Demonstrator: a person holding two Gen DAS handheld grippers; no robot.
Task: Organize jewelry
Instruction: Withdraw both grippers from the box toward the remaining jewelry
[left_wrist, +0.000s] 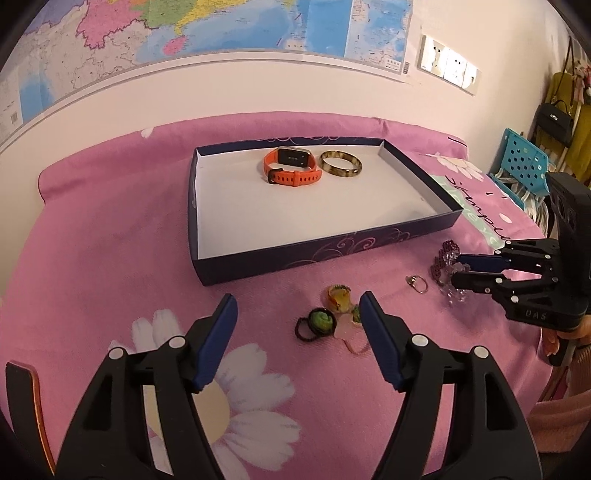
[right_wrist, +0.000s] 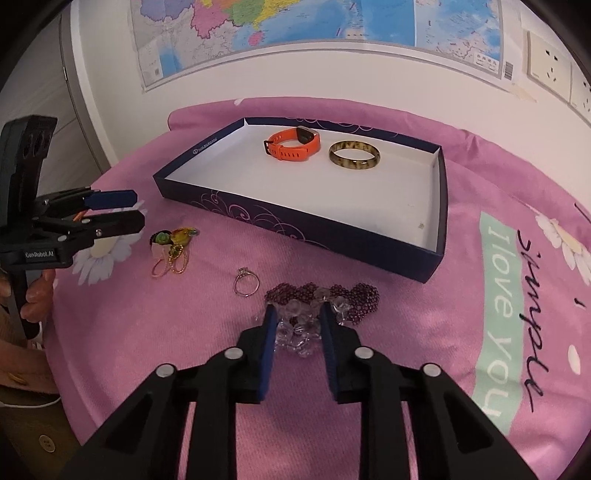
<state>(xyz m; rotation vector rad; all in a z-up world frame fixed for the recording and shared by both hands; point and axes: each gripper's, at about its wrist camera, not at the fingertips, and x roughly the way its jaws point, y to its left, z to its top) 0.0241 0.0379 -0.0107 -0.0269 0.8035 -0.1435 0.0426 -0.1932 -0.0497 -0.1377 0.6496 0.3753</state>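
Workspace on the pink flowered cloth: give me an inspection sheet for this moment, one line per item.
Surface: pink flowered cloth covers the table.
Job's things: dark blue open box holds an orange watch band and a mottled brown bangle. Outside the box lie a thin stone-set ring, a clear and purple bead bracelet cluster and a pile of small hair ties and charms.
Clutter: nothing seen.
Grippers: left gripper open above the small pile; right gripper jaws narrow around the clear beads, contact not certain.
Cables: nothing seen.
Surroundings: wall map, wall sockets, blue perforated chair, hanging bags.
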